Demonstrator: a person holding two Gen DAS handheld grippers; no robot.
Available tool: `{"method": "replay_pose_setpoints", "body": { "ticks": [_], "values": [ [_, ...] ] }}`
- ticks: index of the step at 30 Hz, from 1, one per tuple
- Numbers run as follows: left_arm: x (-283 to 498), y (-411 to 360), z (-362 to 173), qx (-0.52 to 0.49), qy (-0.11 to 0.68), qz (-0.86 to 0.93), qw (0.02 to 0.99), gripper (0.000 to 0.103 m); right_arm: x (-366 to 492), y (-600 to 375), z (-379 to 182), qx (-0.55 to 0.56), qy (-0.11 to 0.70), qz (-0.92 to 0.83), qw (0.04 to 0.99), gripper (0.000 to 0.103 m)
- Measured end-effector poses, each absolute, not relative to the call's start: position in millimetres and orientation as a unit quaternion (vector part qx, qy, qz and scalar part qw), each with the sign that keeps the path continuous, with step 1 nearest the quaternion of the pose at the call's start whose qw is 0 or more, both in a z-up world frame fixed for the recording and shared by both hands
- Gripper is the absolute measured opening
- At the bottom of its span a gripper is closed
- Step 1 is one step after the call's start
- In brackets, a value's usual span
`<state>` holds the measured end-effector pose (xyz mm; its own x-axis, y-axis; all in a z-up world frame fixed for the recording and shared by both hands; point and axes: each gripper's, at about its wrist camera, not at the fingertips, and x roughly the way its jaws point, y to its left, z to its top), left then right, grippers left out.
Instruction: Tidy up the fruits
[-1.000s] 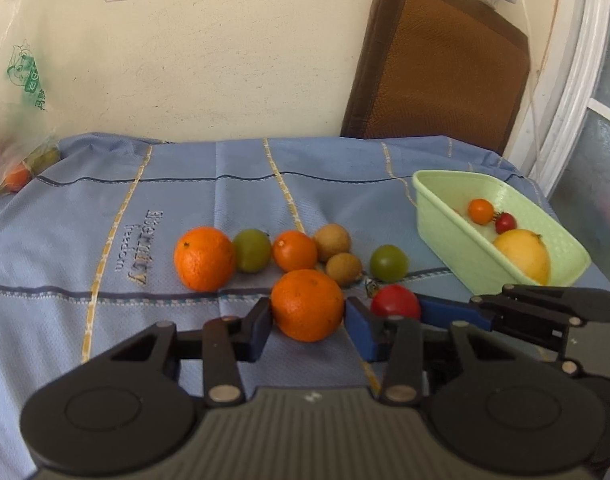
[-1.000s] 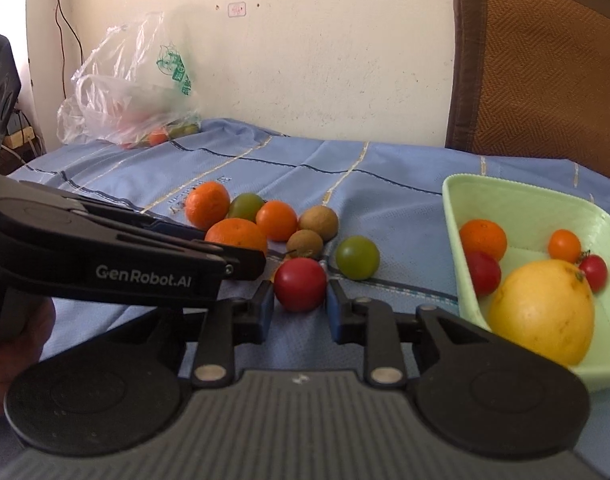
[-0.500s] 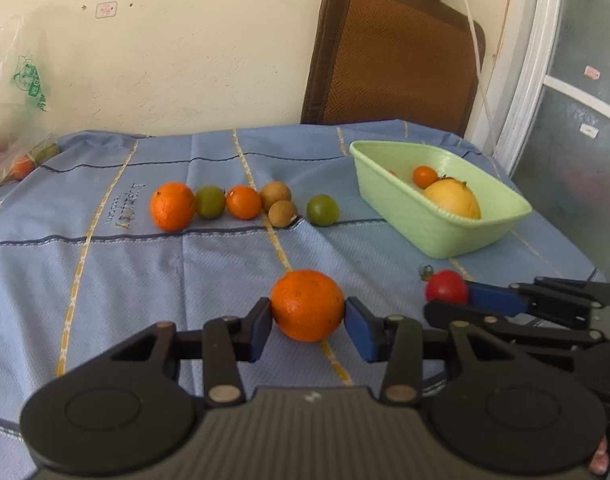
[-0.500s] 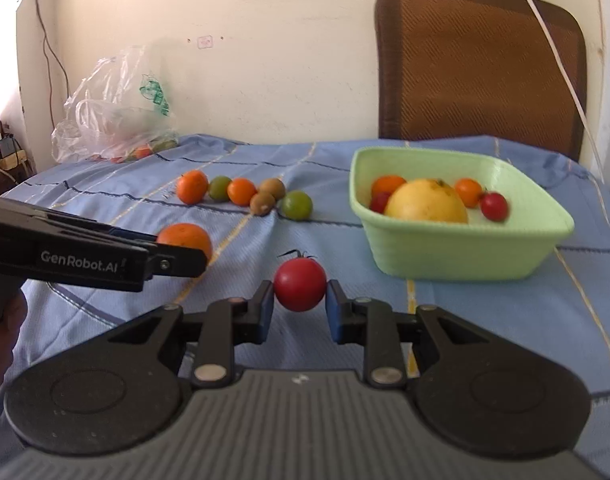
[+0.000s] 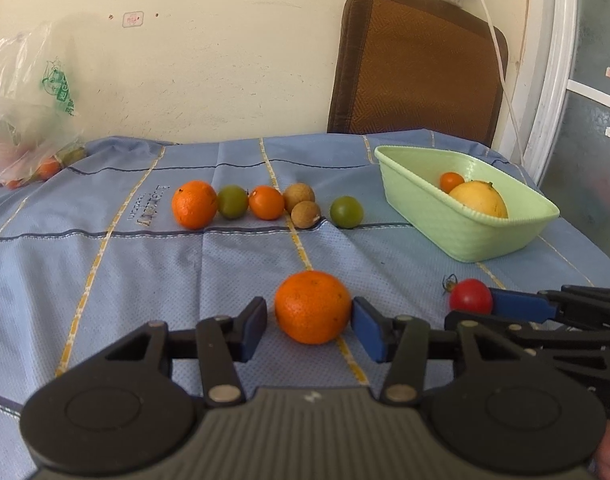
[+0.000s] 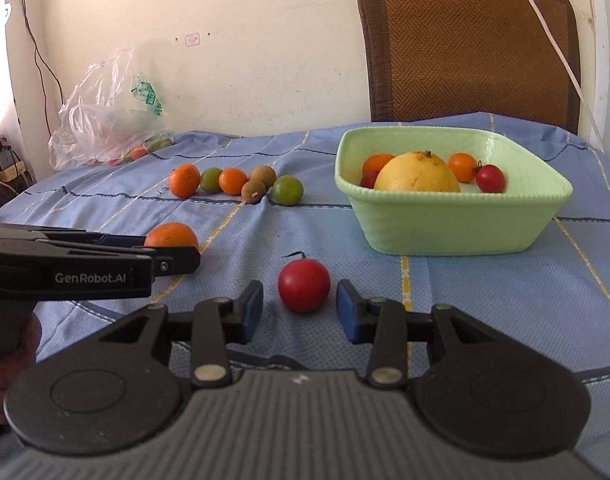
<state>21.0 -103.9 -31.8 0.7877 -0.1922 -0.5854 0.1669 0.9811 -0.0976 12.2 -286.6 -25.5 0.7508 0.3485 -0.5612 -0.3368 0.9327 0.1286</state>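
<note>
Now the left gripper (image 5: pixel 310 322) sits around a big orange (image 5: pixel 312 306) on the blue tablecloth (image 5: pixel 145 280). Its jaws have just been opening; the left pad is off the skin and the right pad is touching or just beside it, so the orange rests on the cloth. The right gripper (image 6: pixel 299 307) has just been opening too, with gaps on both sides of the red tomato (image 6: pixel 303 285). Both look put down near the front, apart from the row of 6 small fruits (image 5: pixel 267 204), maybe to start a new group. The green basket (image 6: pixel 445 224) already holds a yellow citrus (image 6: pixel 417 174) and small tomatoes.
</note>
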Motion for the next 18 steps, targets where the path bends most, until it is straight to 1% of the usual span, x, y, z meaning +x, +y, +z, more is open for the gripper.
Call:
{"method": "replay_pose_setpoints", "body": {
  "ticks": [6, 18],
  "values": [
    [18.5, -110.1, -32.7, -0.004, 0.310, -0.090, 0.947, 0.047, 12.3, -289.2, -25.7, 0.013, 0.299, 0.183, 0.936, 0.043],
    [16.5, -106.3, -32.9, -0.012, 0.306, -0.095, 0.947, 0.047, 6.4, -296.1, -22.2, 0.033, 0.282, 0.185, 0.941, 0.043]
  ]
}}
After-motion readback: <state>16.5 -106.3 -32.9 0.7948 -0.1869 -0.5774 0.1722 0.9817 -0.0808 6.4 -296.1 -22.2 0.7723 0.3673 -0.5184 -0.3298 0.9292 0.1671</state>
